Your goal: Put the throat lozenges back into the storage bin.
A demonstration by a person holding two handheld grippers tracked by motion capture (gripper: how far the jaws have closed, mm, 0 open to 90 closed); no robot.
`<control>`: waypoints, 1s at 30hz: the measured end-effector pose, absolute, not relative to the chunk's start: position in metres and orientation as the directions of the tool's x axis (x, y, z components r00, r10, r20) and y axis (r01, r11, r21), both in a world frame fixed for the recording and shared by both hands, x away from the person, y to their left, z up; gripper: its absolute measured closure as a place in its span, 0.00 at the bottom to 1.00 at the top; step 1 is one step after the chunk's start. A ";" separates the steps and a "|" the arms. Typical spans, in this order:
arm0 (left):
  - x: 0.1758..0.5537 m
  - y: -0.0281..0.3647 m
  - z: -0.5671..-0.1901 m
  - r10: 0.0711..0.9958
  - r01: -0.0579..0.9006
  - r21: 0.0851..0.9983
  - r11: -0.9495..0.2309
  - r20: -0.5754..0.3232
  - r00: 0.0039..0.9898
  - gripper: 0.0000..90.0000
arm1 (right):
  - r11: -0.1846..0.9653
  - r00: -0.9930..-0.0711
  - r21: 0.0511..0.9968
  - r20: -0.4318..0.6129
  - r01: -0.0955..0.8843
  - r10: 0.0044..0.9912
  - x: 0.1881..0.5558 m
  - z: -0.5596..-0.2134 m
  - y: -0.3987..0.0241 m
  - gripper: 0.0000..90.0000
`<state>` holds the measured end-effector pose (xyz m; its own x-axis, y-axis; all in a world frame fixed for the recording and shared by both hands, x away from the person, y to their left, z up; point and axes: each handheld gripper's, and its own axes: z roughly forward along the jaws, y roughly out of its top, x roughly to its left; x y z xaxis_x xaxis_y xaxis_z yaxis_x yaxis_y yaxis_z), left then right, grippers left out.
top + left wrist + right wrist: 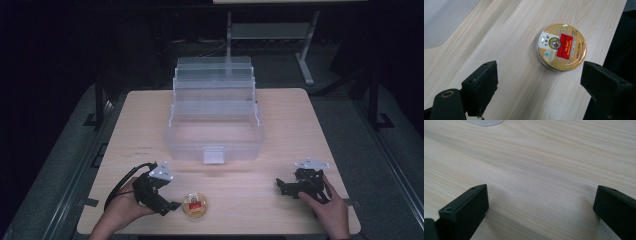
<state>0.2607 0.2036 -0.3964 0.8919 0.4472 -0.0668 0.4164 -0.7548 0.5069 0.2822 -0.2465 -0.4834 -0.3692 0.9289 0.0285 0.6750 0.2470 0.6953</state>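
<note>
Beside candy tin [195, 205], left gripper [172, 205] open

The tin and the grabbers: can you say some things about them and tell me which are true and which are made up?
1. The tin lies flat on the table. True.
2. The left gripper holds the tin. False: its jaws are open and the tin lies beyond them, untouched.
3. The right gripper is open. True.
4. The tin is inside the box. False: it lies on the table near the front edge.
5. The tin's label has a red patch. True.
</note>
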 end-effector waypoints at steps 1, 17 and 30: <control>0.260 0.202 -0.397 0.448 0.418 0.511 -0.751 -0.069 0.891 0.15 | 0.247 -0.369 0.695 0.029 0.675 0.929 0.282 -0.483 -0.247 0.00; 0.261 0.182 -0.401 0.397 0.378 0.475 -0.795 -0.064 0.915 0.15 | 0.247 -0.369 0.695 0.029 0.675 0.929 0.282 -0.483 -0.247 0.00; 0.262 0.167 -0.405 0.356 0.342 0.452 -0.824 -0.057 0.933 0.15 | 0.247 -0.369 0.695 0.028 0.675 0.929 0.282 -0.483 -0.247 0.00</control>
